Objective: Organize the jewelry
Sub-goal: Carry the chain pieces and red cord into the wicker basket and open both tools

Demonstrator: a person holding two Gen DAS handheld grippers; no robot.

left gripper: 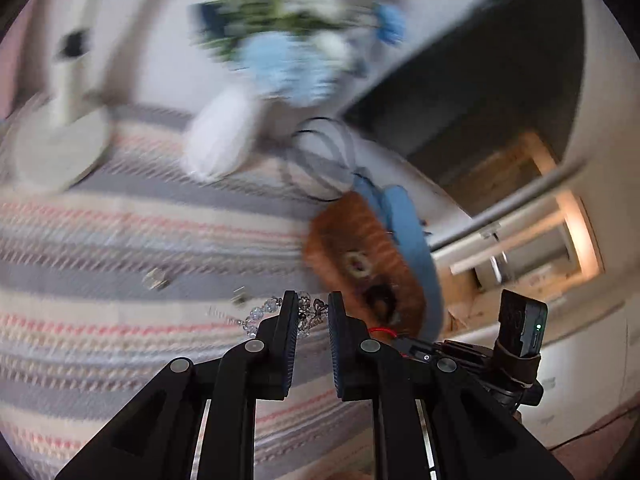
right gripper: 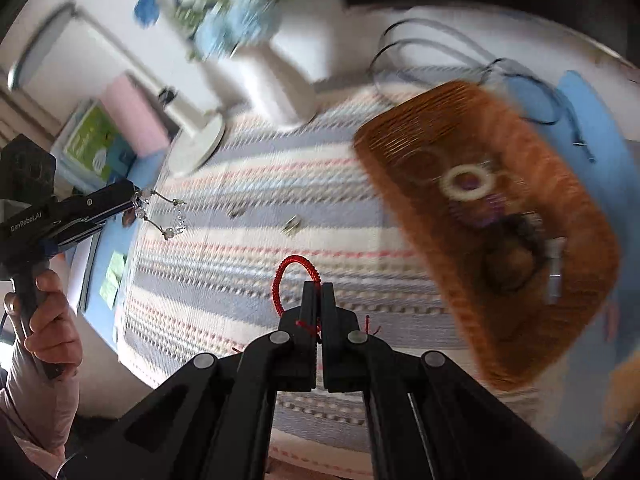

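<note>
Striped cloth [right gripper: 256,208] in grey, cream and pink covers most of the tabletop under me. At its right edge sits the brown woven basket [right gripper: 500,216], blurred, holding a pale ring and a few dark pieces I cannot make out. Behind the cloth stand a white vase of blue and white flowers [right gripper: 276,80] and a lamp with a round white base [right gripper: 200,144].

My left tongs [left gripper: 314,312] are nearly closed on a clear beaded bracelet [right gripper: 168,216]; in the right wrist view it dangles from their tips, clear of the cloth near its left edge. My left hand [right gripper: 44,320] grips the handle.

My right tongs [right gripper: 318,292] are fully closed on a red cord bracelet [right gripper: 294,276], whose loop stands up above their tips.

Two small metal pieces [right gripper: 292,224] lie on the cloth, between the two bracelets, too blurred to identify.
</note>
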